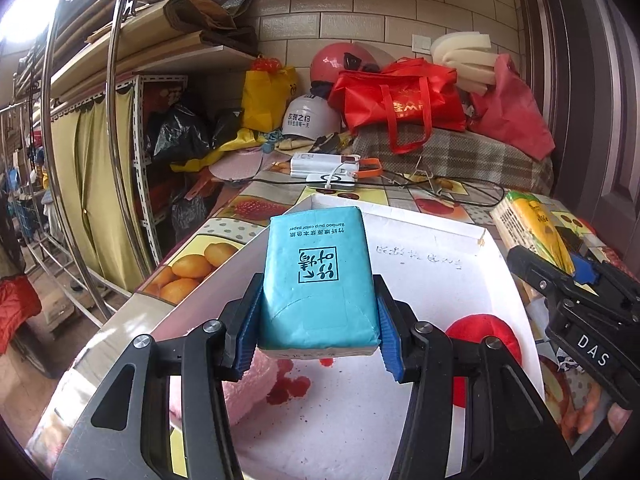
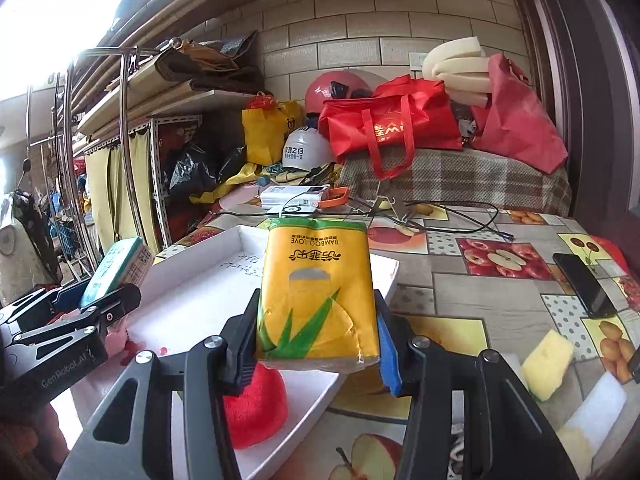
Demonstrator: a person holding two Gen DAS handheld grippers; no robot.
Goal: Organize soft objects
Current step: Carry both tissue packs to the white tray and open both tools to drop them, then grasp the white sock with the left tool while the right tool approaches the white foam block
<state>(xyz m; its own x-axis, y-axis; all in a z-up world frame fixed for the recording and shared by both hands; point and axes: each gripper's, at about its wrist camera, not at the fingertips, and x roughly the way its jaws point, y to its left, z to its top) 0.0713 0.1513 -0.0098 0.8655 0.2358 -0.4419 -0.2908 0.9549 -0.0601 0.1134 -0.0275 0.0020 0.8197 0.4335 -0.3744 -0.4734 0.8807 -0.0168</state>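
Left gripper point(image 1: 318, 322) — black frame, blue ribbed pads point(image 1: 247, 328) — was clamped on both sides of a turquoise plastic-wrapped tissue pack point(image 1: 318, 280), held above a shallow white cardboard tray point(image 1: 424, 216).

Right gripper point(image 2: 316, 332) — same make — had a yellow plastic-wrapped tissue pack with a green leaf print point(image 2: 318, 292) between its jaws, the pads against both sides of the pack, over the tray's right edge. No earlier frame shows whether that grip had just slackened.

In the tray: a red plush item point(image 1: 490, 336) by the right wall, a pink fluffy cloth point(image 1: 248, 384) at the lower left, red stains on the floor.

The tray lay on a table covered in a fruit-print oilcloth point(image 2: 472, 292). Right of the tray on the cloth: a yellow sponge block point(image 2: 548, 364), a white foam piece point(image 2: 596, 408), a black phone point(image 2: 582, 284).

Behind, against the tiled wall: a red fabric bag point(image 1: 396, 104), a white helmet point(image 1: 310, 116), white power banks point(image 1: 324, 162).
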